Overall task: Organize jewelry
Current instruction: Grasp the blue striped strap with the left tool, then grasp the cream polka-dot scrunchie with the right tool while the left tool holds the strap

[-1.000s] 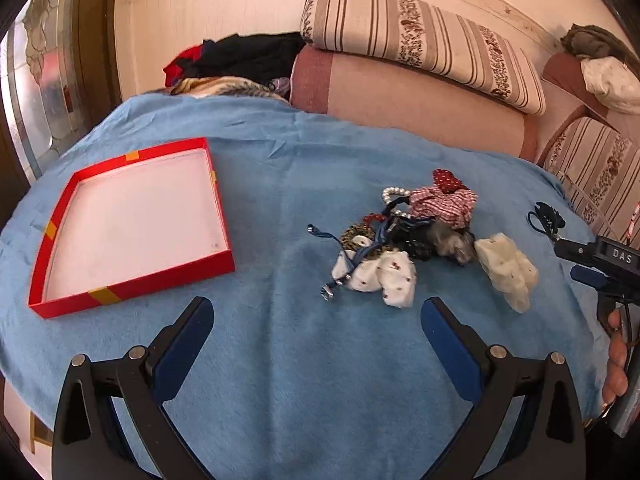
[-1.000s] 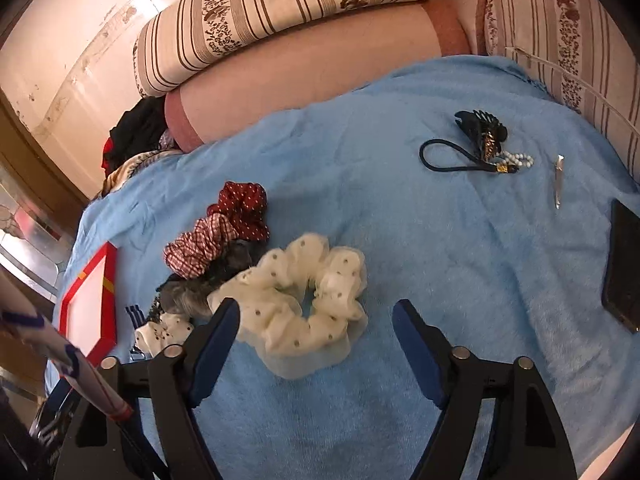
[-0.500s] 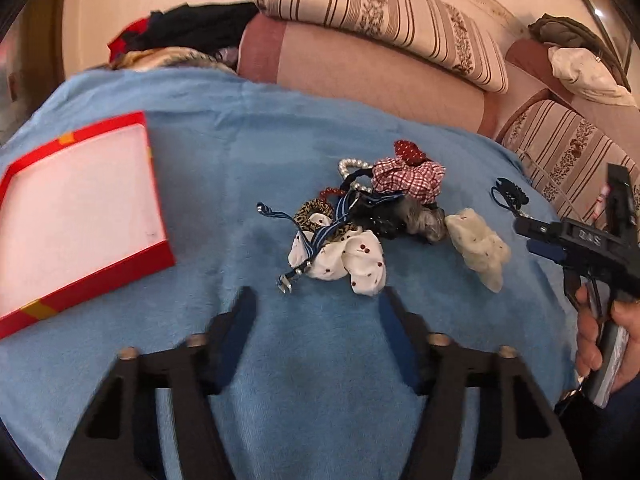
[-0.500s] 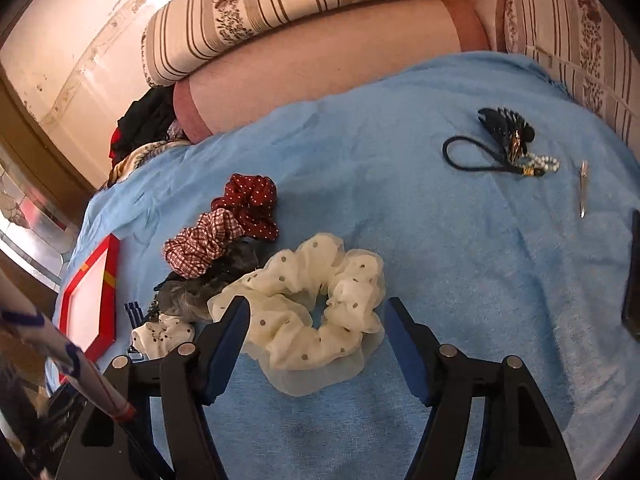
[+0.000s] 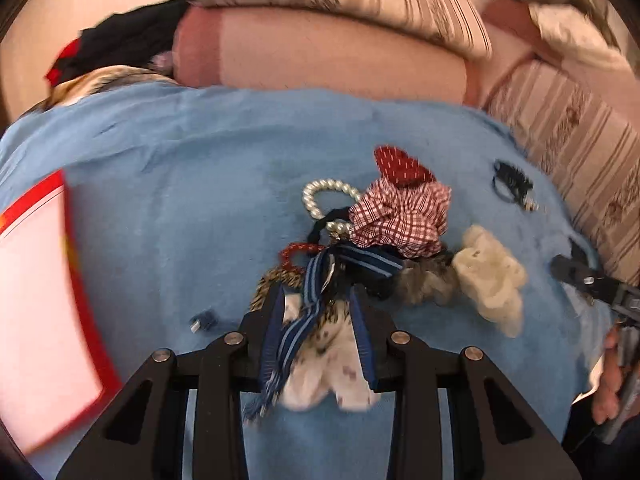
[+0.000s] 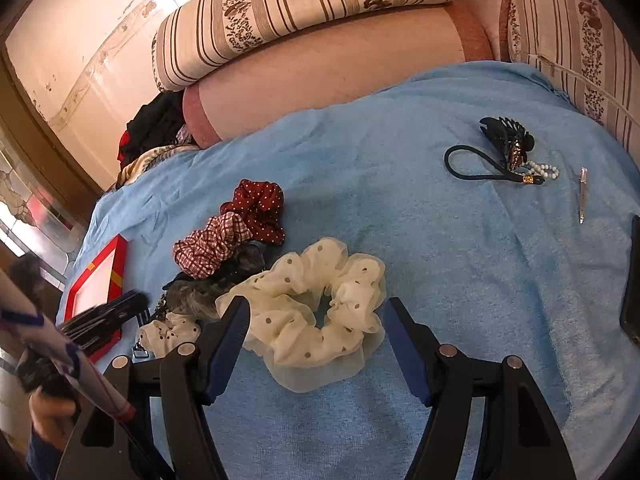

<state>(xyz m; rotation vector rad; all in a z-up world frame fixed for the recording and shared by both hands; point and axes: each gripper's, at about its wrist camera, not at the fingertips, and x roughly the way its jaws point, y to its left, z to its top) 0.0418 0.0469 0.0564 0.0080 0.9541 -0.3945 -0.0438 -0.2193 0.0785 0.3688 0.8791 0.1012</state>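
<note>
A pile of hair accessories lies on the blue cloth: a red check scrunchie (image 5: 404, 216), a dark red dotted scrunchie (image 6: 258, 204), a pearl bracelet (image 5: 326, 200), a grey scrunchie (image 5: 426, 280) and a cream dotted scrunchie (image 6: 316, 316). My left gripper (image 5: 318, 312) has its fingers narrowed around a white spotted scrunchie (image 5: 324, 364) and a blue striped ribbon (image 5: 296, 332); the blurred frame hides whether they grip. My right gripper (image 6: 316, 334) is open, straddling the cream scrunchie's near edge. The red tray (image 5: 76, 264) with a white floor lies at the left.
A black hair claw (image 6: 506, 136), a black cord with beads (image 6: 480, 168) and a metal clip (image 6: 582, 194) lie at the far right. A dark flat object (image 6: 632, 280) sits at the right edge. Striped cushions (image 6: 304, 12) and a bolster (image 6: 320, 80) line the back.
My left gripper has moved forward into the pile and its fingers have narrowed around the white spotted scrunchie and ribbon. My right gripper has crept closer to the cream scrunchie.
</note>
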